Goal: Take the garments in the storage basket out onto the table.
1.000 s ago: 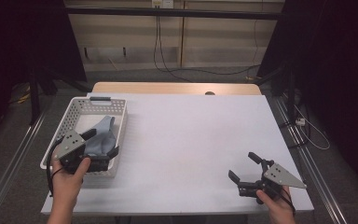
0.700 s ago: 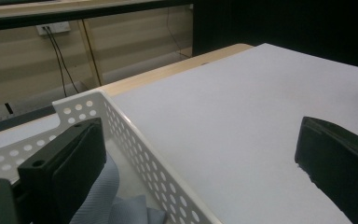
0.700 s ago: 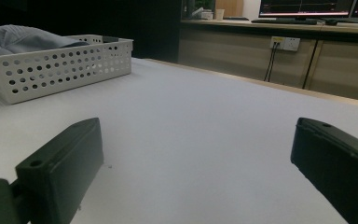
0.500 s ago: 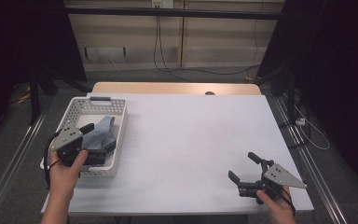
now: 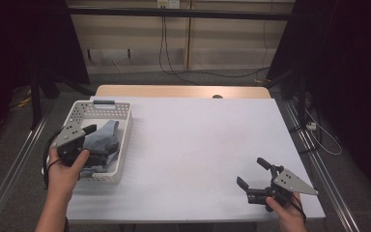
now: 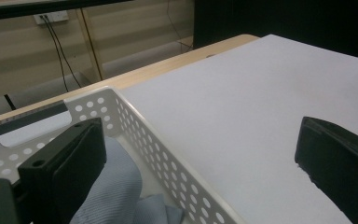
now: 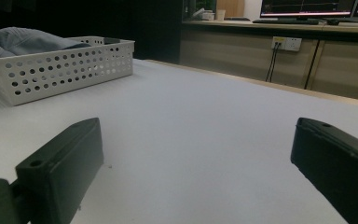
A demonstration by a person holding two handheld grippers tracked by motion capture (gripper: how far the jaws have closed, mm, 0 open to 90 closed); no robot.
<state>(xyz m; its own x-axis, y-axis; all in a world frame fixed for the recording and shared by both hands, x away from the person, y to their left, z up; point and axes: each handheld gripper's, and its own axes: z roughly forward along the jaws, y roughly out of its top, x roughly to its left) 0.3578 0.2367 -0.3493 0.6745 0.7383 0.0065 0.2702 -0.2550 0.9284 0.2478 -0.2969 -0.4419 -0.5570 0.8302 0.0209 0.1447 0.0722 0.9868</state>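
Left gripper: we see the left gripper [image 5: 91, 140] held over the white perforated basket [image 5: 121, 126] at the table's left side, its jaws spread wide. In the left gripper view one jaw sits inside the basket against the cloth, the other hangs outside the basket wall, above the bare tabletop.

Blue cloth: we find the crumpled blue-grey cloth [image 5: 104, 142] lying in the basket, heaped above the rim in the right gripper view [image 7: 23, 41]. The gripper's jaws do not close on it.

Basket: it stands on the white table [image 5: 203, 140], near its left edge, with a dark handle slot [image 6: 28, 119] in the far end wall. From the right gripper view, the basket [image 7: 65, 70] appears far off to the left.

Right gripper: we see the right gripper [image 5: 257, 180] low at the table's near right corner, held in the person's hand [image 5: 286, 212]. Its jaws stand wide apart with nothing between them, well apart from the basket.

Background: cables and a wall socket [image 7: 286, 43] show behind the table.
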